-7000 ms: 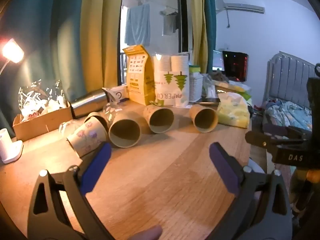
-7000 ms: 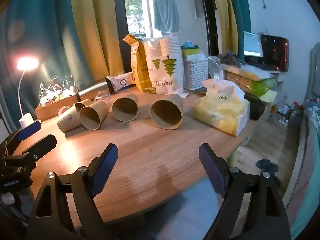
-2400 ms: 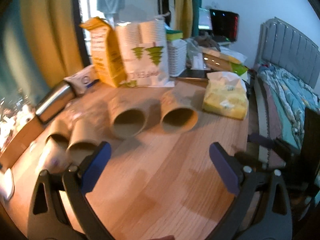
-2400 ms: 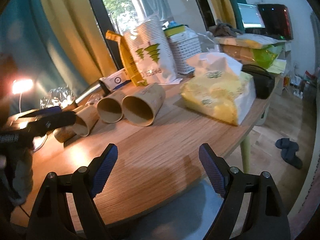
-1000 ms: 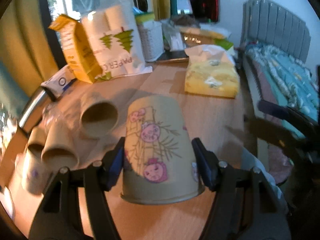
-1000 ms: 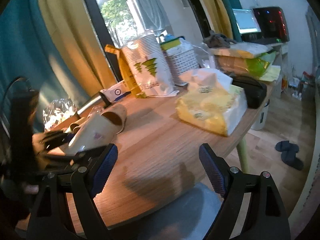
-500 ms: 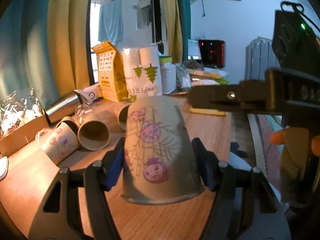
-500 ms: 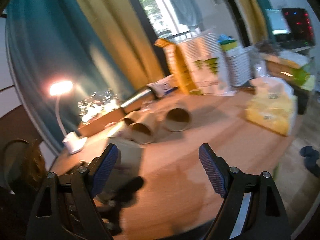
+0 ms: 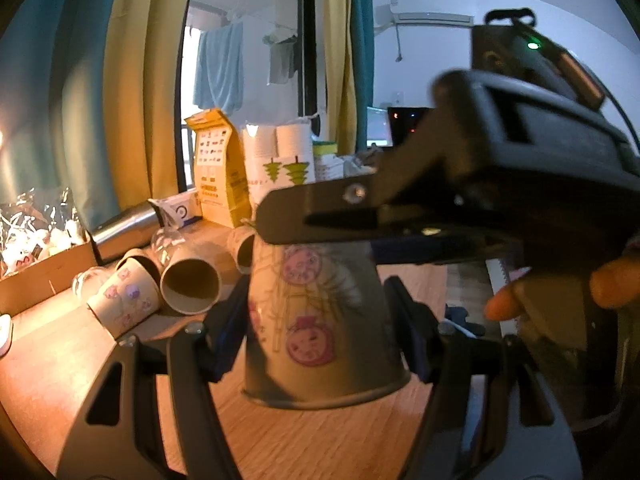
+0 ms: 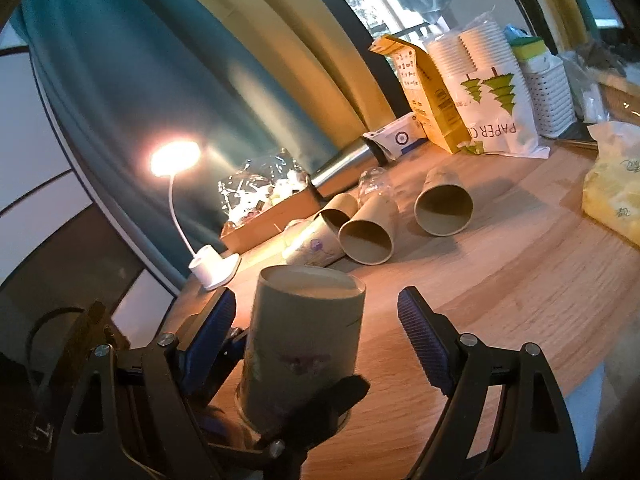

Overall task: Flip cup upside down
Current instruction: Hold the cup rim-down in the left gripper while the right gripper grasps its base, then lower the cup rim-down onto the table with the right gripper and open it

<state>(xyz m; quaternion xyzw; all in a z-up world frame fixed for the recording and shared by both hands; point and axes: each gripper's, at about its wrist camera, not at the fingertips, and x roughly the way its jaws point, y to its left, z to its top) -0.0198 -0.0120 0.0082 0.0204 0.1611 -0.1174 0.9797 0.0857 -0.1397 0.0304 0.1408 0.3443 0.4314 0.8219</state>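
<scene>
My left gripper (image 9: 320,320) is shut on a paper cup (image 9: 316,324) printed with pink cartoon faces. The cup is upside down, rim low over the wooden table (image 9: 320,440). The cup also shows in the right wrist view (image 10: 304,340), base up. My right gripper (image 10: 316,332) is open, its fingers (image 10: 424,336) on either side of the cup's upper part without touching it. The right gripper's black body (image 9: 460,200) fills the upper right of the left wrist view, right over the cup.
Several paper cups (image 10: 442,204) lie on their sides at the table's back. Behind them are a paper-cup bag (image 10: 492,92), a yellow box (image 10: 428,92), a steel flask (image 10: 344,164), a cardboard box (image 10: 264,208), a lit desk lamp (image 10: 176,160) and a yellow tissue pack (image 10: 616,200).
The right gripper has swung in close over the held cup, its open fingers now around the cup. The left gripper still holds the cup upside down, slightly lower toward the table.
</scene>
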